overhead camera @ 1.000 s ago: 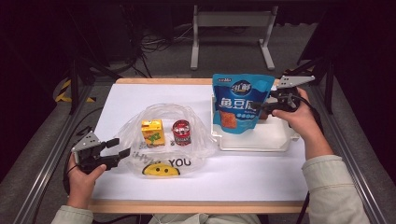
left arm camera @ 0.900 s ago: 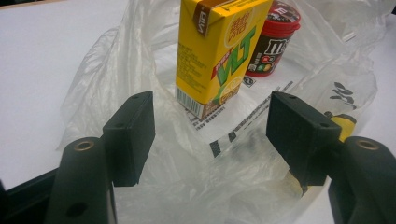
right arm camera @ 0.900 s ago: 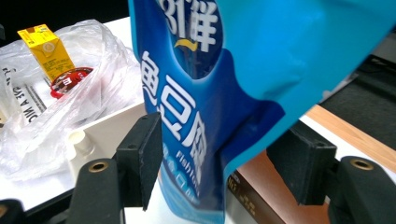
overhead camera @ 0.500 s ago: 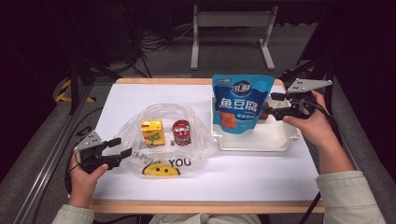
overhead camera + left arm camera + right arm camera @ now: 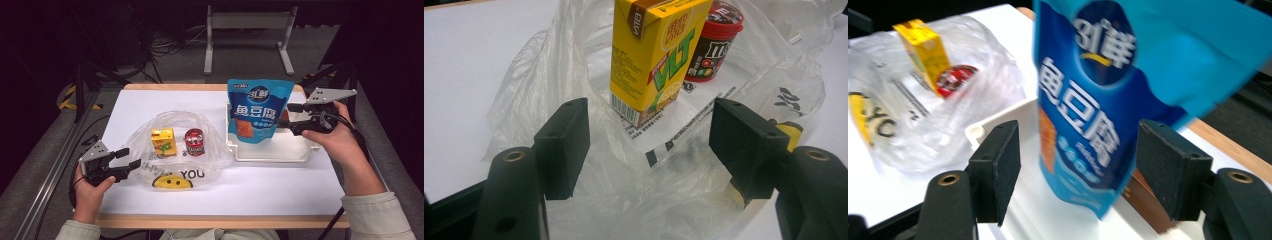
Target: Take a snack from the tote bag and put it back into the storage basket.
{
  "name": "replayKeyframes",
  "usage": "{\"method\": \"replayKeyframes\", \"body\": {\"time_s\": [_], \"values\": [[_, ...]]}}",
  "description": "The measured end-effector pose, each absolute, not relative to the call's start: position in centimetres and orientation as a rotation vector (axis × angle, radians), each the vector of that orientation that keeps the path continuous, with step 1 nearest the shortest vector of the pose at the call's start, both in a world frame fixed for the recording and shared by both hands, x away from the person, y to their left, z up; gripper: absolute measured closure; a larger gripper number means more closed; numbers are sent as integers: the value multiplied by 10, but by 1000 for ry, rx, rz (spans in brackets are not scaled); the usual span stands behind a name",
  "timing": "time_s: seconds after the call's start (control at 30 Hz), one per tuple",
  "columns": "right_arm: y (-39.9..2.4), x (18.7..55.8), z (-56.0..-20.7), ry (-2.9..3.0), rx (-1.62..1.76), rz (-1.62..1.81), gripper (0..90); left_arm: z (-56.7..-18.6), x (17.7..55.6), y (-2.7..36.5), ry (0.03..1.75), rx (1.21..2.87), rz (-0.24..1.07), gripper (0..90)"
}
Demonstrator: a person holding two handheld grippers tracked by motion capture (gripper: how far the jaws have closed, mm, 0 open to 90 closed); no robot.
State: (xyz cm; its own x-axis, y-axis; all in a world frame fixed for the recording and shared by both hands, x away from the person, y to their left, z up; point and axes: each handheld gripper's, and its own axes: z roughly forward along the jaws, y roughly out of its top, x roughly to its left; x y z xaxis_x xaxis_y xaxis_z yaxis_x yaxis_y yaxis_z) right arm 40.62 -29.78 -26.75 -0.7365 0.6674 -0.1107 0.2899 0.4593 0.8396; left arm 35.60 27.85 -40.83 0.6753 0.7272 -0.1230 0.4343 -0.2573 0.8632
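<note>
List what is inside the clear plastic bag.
Inside the clear plastic bag stand a yellow VLT drink carton and a red M&M's tub. Crumpled folds near the left gripper could hide something small.

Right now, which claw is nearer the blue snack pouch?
Right. The right claw is open with the blue snack pouch between its jaws, over the white tray. The left claw sits across the table at the clear plastic bag.
</note>
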Motion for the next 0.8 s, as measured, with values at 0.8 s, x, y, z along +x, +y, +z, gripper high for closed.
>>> {"method": "replayKeyframes", "body": {"time_s": [0.8], "values": [[-225,413,-266,2359,659,1388,265,-407,341,287,927,1883,384,330]]}}
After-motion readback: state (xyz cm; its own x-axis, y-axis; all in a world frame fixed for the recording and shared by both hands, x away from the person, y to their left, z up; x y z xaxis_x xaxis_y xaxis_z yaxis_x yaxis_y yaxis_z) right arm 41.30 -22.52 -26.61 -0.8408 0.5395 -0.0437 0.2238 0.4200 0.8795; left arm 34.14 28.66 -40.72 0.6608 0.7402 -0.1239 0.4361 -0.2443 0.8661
